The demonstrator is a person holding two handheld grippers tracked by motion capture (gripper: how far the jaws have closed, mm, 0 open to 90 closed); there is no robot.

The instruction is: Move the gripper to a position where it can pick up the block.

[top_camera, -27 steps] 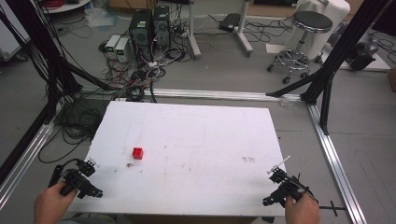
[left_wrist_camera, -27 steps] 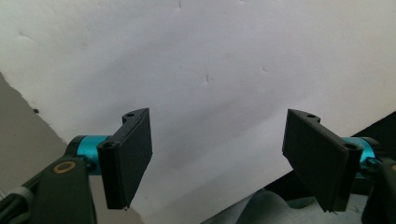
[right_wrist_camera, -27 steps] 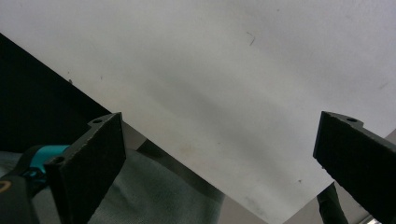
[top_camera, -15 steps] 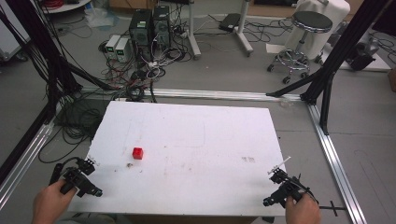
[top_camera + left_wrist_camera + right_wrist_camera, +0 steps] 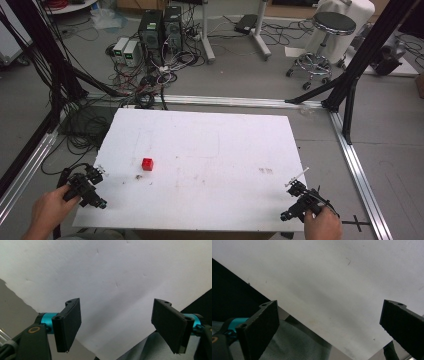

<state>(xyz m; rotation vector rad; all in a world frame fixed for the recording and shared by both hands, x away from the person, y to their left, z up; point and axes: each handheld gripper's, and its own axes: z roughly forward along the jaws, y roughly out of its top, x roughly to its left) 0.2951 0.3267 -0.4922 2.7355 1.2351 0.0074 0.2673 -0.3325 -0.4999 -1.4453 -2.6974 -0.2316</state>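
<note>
A small red cube sits on the white table, left of the middle. My left gripper is held at the table's front left corner, a hand's width below and left of the cube. Its black jaws stand wide apart over bare white board, so my left gripper is open and holds nothing. At the front right corner a hand holds my right gripper. Seen along its own jaws, my right gripper is open too, with only the table's front edge between the pads.
Silver frame rails border the table on the floor. Beyond the far edge lie tangled cables, computer towers and a black stool. Black slanted posts stand at the back right.
The left hand and its gripper have shifted slightly. The cube and the right gripper stay where they were.
</note>
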